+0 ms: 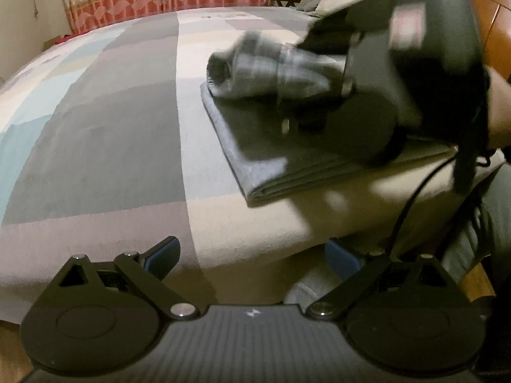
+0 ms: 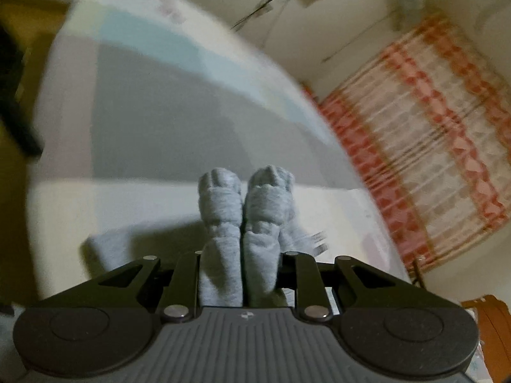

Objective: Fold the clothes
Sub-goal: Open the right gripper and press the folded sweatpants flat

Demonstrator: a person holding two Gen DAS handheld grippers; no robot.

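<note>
While my right tool (image 2: 241,255) grips the bunched grey garment (image 2: 246,210) over the folded grey cloth (image 1: 287,159) on the bed (image 1: 127,127), I should lower it squarely, edges aligned, my left tool (image 1: 252,255) spread, empty.

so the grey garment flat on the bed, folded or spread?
Folded. The grey garment lies as a flat rectangle on the bed, its near edge showing stacked layers.
</note>
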